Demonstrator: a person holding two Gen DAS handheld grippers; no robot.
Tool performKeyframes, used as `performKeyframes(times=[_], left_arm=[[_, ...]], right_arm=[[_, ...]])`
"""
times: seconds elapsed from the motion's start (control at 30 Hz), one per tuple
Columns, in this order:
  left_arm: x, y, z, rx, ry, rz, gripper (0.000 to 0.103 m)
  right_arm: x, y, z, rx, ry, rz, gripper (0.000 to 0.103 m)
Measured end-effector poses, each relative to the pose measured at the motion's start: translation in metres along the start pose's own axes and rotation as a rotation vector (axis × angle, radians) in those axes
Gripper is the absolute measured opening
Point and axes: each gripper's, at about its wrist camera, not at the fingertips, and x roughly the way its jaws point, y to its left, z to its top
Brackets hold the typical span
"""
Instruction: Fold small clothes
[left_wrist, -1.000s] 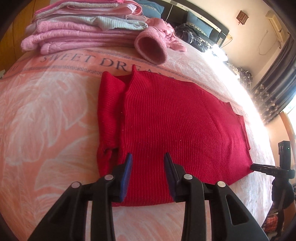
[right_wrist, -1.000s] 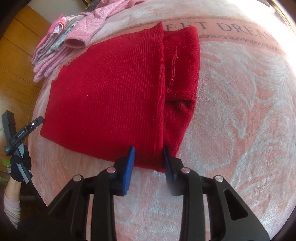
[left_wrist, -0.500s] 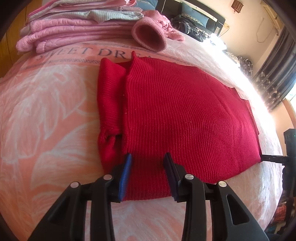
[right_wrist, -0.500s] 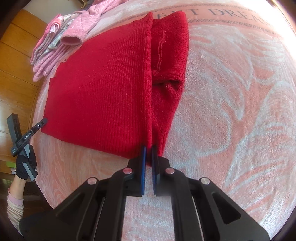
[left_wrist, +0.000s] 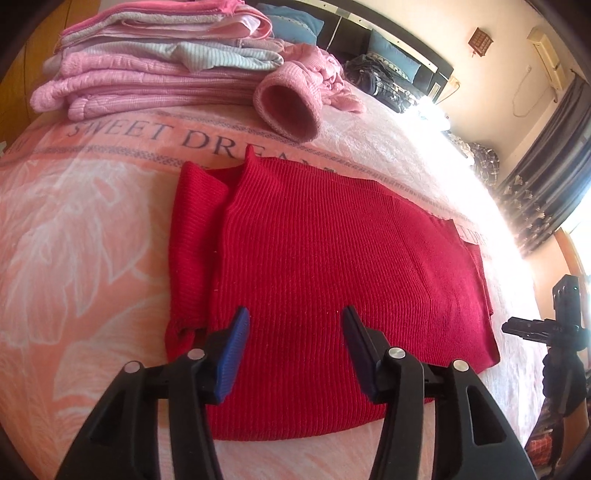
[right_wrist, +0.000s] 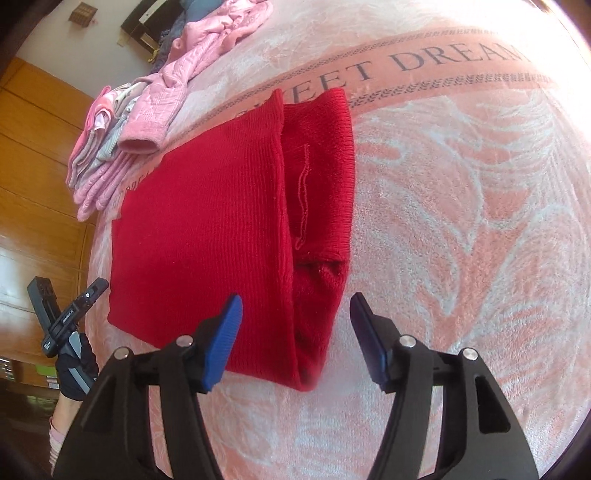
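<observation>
My right gripper, pinched on the sweater's fold half a second ago, now gapes wide; my left gripper has widened too, holding nothing. Both hover over the near hem. The red ribbed sweater lies folded flat on the bed, near its foot edge.

"SWEET DREA…" printed on pink blanket band; partly covered by red sweater.

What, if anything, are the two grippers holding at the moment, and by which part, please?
Nothing is held. The left gripper and right gripper are both open above the near edge of the red sweater, which lies flat on the bed.
</observation>
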Motion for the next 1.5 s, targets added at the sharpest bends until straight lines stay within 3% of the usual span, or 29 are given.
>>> performKeyframes(times=[0.17, 0.33, 0.43, 0.5, 0.6, 0.93, 1.23, 1.5], left_arm=[[0.020, 0.006, -0.003, -0.014, 0.037, 0.007, 0.058], [0.024, 0.002, -0.003, 0.028, 0.030, 0.002, 0.066], [0.024, 0.002, -0.004, 0.037, 0.028, -0.004, 0.066], [0.023, 0.004, -0.004, 0.037, 0.028, -0.013, 0.066], [0.024, 0.007, -0.004, 0.033, 0.029, -0.024, 0.066], [0.024, 0.005, -0.006, 0.046, 0.029, -0.030, 0.068], [0.027, -0.003, -0.010, 0.093, 0.026, -0.007, 0.075], [0.009, 0.008, 0.000, 0.028, -0.013, -0.070, 0.075]], right_arm=[[0.017, -0.020, 0.009, 0.050, 0.020, 0.037, 0.063], [0.025, -0.012, 0.016, 0.037, 0.007, 0.061, 0.063], [0.032, -0.005, 0.019, 0.012, -0.008, 0.014, 0.053], [0.033, -0.006, 0.020, 0.013, -0.016, 0.008, 0.032], [0.035, -0.010, 0.019, 0.029, -0.020, 0.043, 0.020], [0.037, -0.008, 0.018, 0.028, -0.022, 0.033, 0.016], [0.039, -0.008, 0.016, 0.040, -0.035, 0.030, 0.016], [0.023, 0.015, 0.020, 0.052, -0.056, -0.060, 0.014]])
